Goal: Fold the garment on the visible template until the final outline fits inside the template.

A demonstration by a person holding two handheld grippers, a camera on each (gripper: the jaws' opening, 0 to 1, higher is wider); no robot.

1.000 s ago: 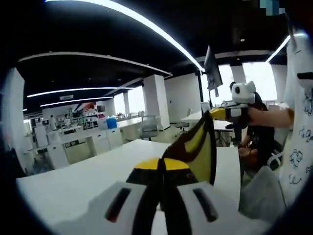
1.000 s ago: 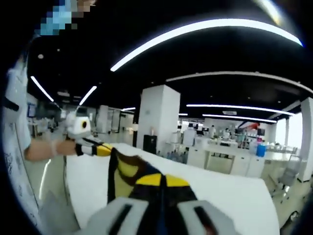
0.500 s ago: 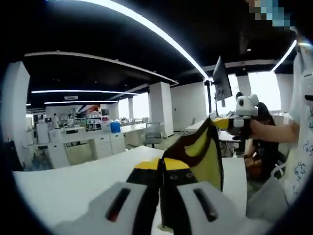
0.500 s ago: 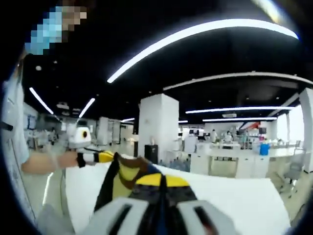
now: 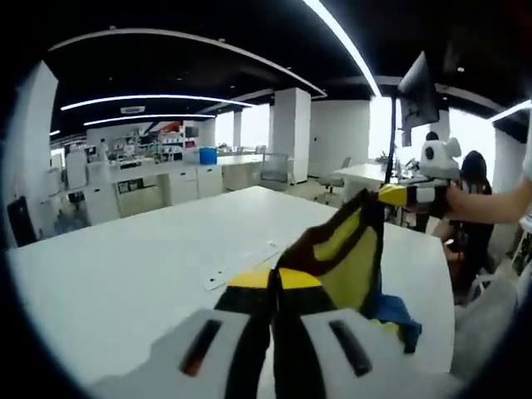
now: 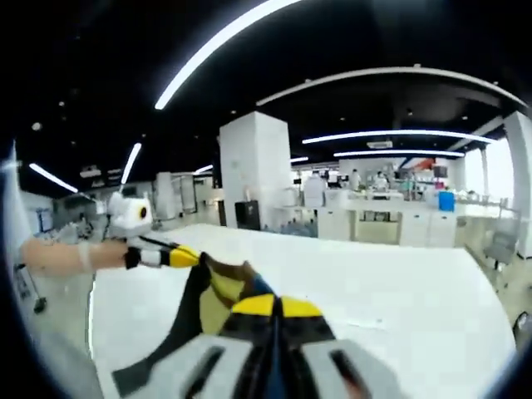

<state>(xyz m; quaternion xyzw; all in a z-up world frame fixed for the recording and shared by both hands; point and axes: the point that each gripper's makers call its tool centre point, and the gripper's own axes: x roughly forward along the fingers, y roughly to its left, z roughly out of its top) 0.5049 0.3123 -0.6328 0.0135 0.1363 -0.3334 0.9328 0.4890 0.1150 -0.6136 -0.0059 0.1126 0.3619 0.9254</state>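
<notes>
Now garment [image 5: 349,253] lower, nearer table [image 5: 141,274].

Left gripper [image 5: 277,283] clamps garment [image 5: 349,249] — above table [image 5: 125,266].

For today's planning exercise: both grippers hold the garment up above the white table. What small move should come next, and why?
Probably lower both hands together to lay the garment flat. The left gripper and right gripper are each shut on the yellow and dark brown garment, stretched between them in the air, its blue part hanging near the white table. It cannot be folded to fit while it hangs.
</notes>
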